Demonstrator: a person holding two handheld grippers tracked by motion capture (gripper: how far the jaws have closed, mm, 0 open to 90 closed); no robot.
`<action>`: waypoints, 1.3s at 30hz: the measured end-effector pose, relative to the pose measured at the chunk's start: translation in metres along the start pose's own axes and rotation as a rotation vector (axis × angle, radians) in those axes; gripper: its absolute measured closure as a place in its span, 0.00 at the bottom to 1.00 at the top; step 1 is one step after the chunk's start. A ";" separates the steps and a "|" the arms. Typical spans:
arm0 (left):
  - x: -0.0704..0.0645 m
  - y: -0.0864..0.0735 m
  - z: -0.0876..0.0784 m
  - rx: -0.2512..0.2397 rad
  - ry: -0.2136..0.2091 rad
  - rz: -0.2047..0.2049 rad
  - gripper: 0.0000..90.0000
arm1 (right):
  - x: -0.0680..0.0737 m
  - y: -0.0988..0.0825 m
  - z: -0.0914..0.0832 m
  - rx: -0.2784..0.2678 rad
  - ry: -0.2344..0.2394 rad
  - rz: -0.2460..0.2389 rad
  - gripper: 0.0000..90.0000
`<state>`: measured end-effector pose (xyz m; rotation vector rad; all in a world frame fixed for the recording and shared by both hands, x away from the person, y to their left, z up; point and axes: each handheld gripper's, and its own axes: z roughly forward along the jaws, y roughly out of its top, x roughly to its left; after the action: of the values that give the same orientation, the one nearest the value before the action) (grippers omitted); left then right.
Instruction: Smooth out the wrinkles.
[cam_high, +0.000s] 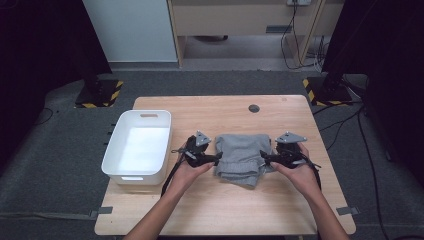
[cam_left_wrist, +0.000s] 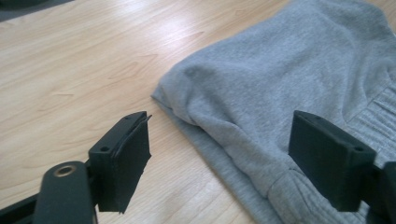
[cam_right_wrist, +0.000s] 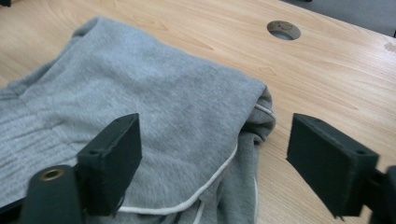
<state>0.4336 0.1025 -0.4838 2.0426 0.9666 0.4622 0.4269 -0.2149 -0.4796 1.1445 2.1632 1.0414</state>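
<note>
High view: you look from above your side, fwd and down on the whole table; forearms enter from the bottom, white bin at left, floor beyond.
Left gripper view: cam rides on your left gripper, close and low over the wood, looking along its jaws at the grey sweatshirt.
Right gripper view: cam on your right gripper, equally close, facing the garment's other edge, table hole behind.
Shared: all 3 views take in the sweatshirt and tabletop; high view also has the hole.
</note>
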 end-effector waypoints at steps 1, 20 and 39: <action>0.002 0.001 -0.002 0.002 0.003 0.002 0.21 | 0.000 0.000 0.000 -0.006 -0.001 0.010 0.17; 0.015 0.025 -0.032 0.013 0.010 -0.017 0.10 | 0.015 -0.008 -0.001 0.021 0.033 0.022 0.09; 0.024 0.034 -0.061 0.031 0.033 0.011 0.11 | 0.007 -0.015 -0.012 -0.006 0.019 0.059 0.10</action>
<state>0.4276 0.1396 -0.4204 2.0745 0.9879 0.4909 0.4076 -0.2192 -0.4852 1.2075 2.1513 1.0880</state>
